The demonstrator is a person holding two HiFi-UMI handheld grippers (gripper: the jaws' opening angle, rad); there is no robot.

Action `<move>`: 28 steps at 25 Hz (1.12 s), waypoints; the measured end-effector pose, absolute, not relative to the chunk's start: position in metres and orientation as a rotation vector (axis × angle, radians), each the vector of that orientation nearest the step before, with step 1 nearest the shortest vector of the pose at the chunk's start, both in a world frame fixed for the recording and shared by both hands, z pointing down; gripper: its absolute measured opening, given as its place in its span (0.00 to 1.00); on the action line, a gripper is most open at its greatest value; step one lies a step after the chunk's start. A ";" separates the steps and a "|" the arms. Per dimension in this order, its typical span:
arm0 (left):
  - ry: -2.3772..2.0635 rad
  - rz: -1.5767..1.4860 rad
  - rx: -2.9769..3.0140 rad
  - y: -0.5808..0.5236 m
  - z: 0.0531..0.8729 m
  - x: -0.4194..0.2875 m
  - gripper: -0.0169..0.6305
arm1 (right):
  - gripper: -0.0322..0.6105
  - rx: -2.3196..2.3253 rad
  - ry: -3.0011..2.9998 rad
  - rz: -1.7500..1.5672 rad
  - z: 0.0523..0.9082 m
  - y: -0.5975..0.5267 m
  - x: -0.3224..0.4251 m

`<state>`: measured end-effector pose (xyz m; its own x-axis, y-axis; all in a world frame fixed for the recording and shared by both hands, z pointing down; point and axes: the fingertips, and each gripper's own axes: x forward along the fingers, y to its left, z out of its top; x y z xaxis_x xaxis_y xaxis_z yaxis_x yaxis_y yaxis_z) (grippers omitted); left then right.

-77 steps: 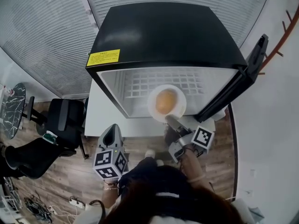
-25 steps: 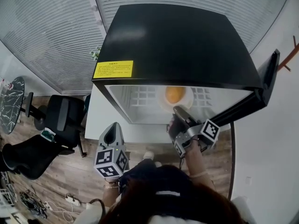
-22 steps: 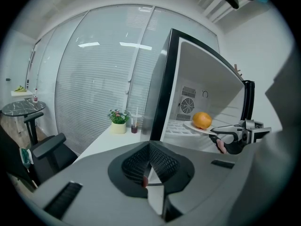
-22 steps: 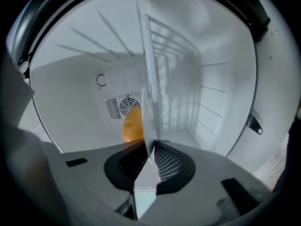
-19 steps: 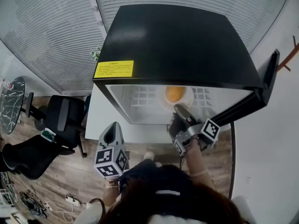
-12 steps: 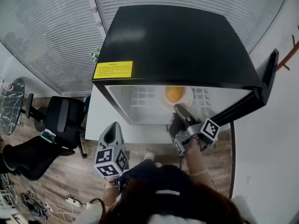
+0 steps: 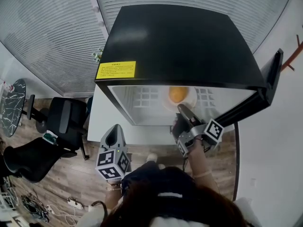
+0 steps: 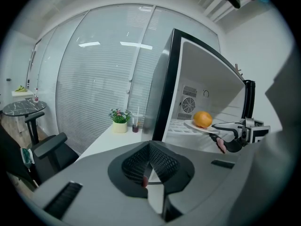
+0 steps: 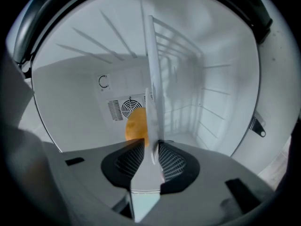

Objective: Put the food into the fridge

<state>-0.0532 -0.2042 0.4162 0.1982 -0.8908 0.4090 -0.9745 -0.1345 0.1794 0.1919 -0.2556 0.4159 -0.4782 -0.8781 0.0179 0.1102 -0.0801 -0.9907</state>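
The right hand-held gripper (image 7: 182, 109) has just been opening its jaws, which now stand spread either side of the white plate's (image 7: 191, 101) rim without pinching it. The plate carries an orange (image 7: 177, 94) on the wire shelf (image 7: 146, 96) inside the open black fridge (image 7: 180, 41). The left hand-held gripper (image 7: 112, 132) hangs outside the fridge, jaws pressed together on nothing.

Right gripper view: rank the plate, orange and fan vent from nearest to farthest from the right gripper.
1. Plate: rim between the right gripper's jaws, which have just been opening.
2. Orange: just beyond, left of the rim.
3. Fan vent: farthest, behind the orange.
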 end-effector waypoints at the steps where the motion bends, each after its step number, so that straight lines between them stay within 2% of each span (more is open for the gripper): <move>1: -1.740 0.285 2.080 -0.204 0.416 -0.053 0.03 | 0.20 -0.873 1.437 -1.659 0.415 -0.255 0.192; 28: -1.710 0.321 2.115 -0.165 0.417 -0.046 0.02 | 0.17 -0.856 1.471 -1.633 0.415 -0.207 0.194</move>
